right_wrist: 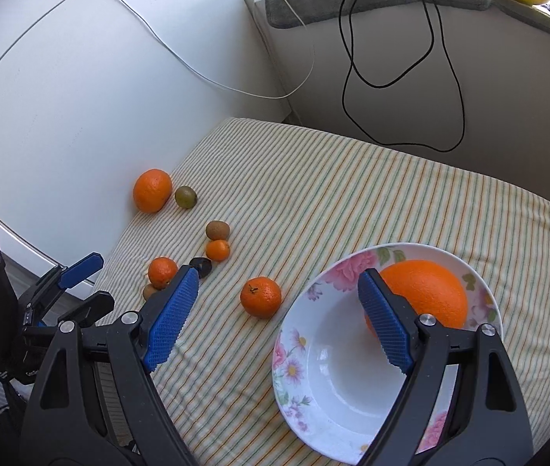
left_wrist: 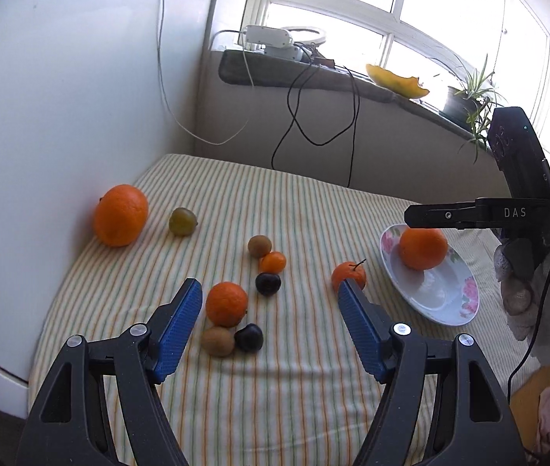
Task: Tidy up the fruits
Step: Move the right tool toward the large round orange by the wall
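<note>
A flowered white bowl [right_wrist: 313,353] holds one big orange [right_wrist: 430,291] and sits at the right of the striped cloth. My right gripper [right_wrist: 278,318] is open and empty above the bowl's near-left rim; it also shows in the left wrist view [left_wrist: 414,215], above the bowl [left_wrist: 445,295]. My left gripper [left_wrist: 269,305] is open and empty above a cluster: a mandarin [left_wrist: 226,303], a kiwi [left_wrist: 217,341] and a dark plum [left_wrist: 248,337]. A stemmed mandarin [left_wrist: 352,272] lies left of the bowl. A large orange [left_wrist: 120,214] and a green fruit [left_wrist: 182,221] lie by the wall.
A kiwi [left_wrist: 259,245], a small mandarin [left_wrist: 273,262] and a second dark plum [left_wrist: 268,283] lie mid-cloth. A white wall [left_wrist: 61,97] bounds the left. Black and white cables [left_wrist: 313,116] hang from the windowsill behind, which carries a yellow dish [left_wrist: 395,77] and a plant [left_wrist: 472,105].
</note>
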`<state>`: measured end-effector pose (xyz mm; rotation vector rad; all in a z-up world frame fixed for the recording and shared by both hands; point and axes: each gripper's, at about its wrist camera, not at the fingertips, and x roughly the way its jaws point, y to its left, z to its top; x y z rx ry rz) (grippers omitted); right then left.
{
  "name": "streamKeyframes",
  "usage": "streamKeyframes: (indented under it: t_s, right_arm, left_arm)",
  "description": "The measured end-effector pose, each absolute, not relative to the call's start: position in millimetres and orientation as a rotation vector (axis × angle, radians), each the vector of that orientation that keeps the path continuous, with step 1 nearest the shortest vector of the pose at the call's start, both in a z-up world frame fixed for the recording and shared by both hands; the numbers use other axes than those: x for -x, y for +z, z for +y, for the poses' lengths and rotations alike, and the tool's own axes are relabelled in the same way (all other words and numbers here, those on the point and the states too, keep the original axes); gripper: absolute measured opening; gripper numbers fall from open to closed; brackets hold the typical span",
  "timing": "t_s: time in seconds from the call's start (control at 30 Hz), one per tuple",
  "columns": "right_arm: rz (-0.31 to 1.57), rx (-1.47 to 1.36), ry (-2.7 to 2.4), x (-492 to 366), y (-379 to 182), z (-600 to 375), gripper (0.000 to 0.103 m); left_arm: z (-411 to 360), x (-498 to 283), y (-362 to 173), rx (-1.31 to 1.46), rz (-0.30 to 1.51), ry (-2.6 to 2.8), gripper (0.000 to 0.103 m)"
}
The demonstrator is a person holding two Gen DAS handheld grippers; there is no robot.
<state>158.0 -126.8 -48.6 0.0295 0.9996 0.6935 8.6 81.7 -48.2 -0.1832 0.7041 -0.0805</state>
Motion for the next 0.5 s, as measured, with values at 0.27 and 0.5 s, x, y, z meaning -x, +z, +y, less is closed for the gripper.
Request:
streamKeyframes:
  t_s: [0.27, 0.5]
  right_arm:
    - [1.028, -0.001, 0.735, -163.1, -59.0, -99.8, 0.087]
    - [1.056, 0.037, 0.768, -172.6, -69.5, -65.3, 0.087]
  left_arm:
    - [112.6, 2.8, -70.2, 0.251, 0.735, -0.027, 0.072]
    - [131.4, 0.0, -84.9, 0.305, 0.742, 0.004, 0.072]
